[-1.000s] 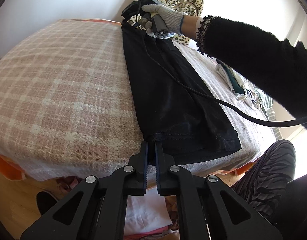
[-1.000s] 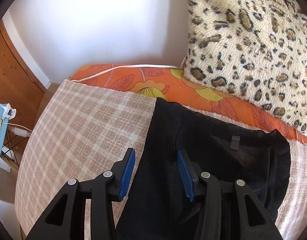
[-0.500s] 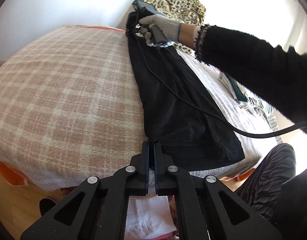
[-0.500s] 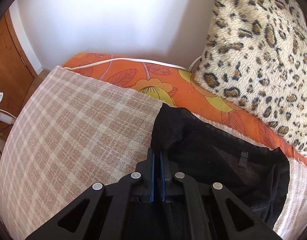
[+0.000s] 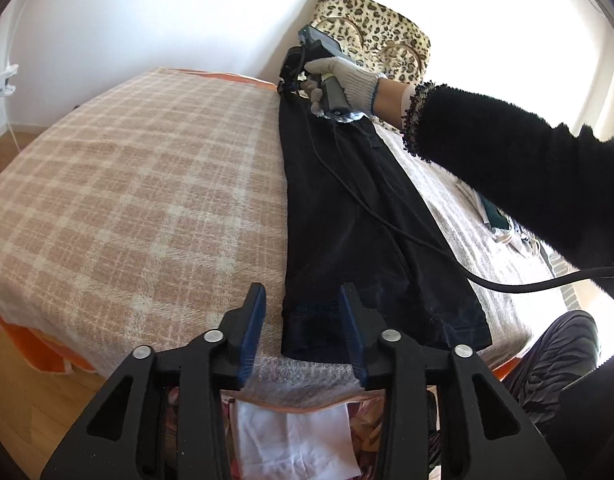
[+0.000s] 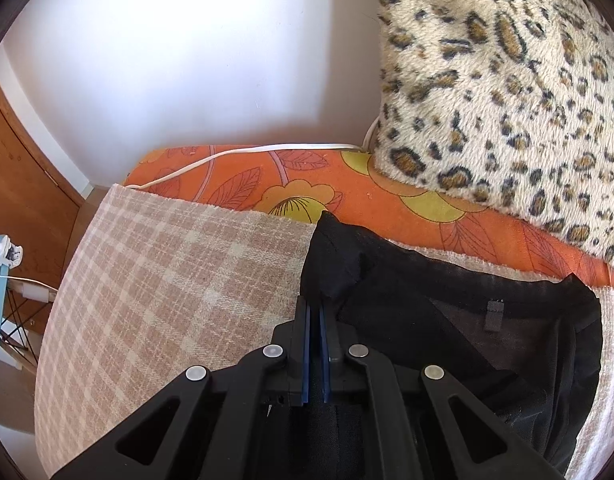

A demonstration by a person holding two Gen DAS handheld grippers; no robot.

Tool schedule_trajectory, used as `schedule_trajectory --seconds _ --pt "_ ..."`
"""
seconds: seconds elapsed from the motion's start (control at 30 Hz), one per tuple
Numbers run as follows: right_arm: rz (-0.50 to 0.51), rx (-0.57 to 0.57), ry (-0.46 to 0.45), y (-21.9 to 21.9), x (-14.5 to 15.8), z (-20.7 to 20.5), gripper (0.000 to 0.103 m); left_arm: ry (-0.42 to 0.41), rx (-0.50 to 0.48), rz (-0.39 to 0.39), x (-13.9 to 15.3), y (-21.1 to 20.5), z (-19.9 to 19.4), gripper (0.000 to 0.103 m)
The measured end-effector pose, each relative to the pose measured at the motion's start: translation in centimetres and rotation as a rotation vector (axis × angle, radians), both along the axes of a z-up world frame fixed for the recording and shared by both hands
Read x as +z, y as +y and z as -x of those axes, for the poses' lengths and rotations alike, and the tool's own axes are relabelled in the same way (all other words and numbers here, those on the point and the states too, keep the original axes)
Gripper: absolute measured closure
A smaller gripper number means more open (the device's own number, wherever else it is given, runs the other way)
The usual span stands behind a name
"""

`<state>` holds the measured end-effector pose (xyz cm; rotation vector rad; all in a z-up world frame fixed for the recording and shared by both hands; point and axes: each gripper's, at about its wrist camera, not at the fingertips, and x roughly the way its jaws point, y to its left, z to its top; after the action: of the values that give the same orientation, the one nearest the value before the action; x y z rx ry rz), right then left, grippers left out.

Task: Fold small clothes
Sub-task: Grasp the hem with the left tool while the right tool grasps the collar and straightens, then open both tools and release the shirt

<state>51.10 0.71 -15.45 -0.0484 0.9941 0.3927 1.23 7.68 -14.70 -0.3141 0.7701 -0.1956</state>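
A long black garment [image 5: 347,216] lies stretched along a bed covered with a pink plaid blanket [image 5: 139,200]. My left gripper [image 5: 303,324] is open, its fingers either side of the near hem corner, which lies on the blanket. My right gripper [image 6: 315,312] is shut on the far left corner of the garment [image 6: 447,320] at the waistband end. In the left wrist view the right gripper [image 5: 291,80] is held by a gloved hand at the far end of the garment.
A leopard-print cushion [image 6: 507,100] stands against the wall behind the orange floral sheet [image 6: 307,188]. Other clothes [image 5: 503,224] lie at the right side of the bed. A black cable [image 5: 387,224] runs across the garment. The bed edge is just under my left gripper.
My left gripper has opened and let go of the near hem. My right gripper closed on the far corner a half second earlier and still holds it.
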Motion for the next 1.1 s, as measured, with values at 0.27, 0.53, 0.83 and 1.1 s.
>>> schedule_trajectory --seconds 0.27,0.53,0.83,1.1 --pt "-0.035 -0.051 -0.012 0.8 -0.1 -0.9 0.103 0.067 -0.035 -0.082 -1.6 -0.5 -0.3 0.09" --pt "-0.07 0.021 -0.038 -0.8 3.6 1.5 0.068 0.02 0.038 -0.143 0.4 1.4 0.7 0.09" --pt "-0.115 0.109 -0.138 -10.0 10.6 13.0 0.066 0.092 -0.124 0.023 3.6 2.9 -2.2 0.062" --pt "-0.042 0.097 -0.097 -17.6 5.8 29.3 0.066 0.194 -0.297 -0.047 2.4 1.0 -4.8 0.062"
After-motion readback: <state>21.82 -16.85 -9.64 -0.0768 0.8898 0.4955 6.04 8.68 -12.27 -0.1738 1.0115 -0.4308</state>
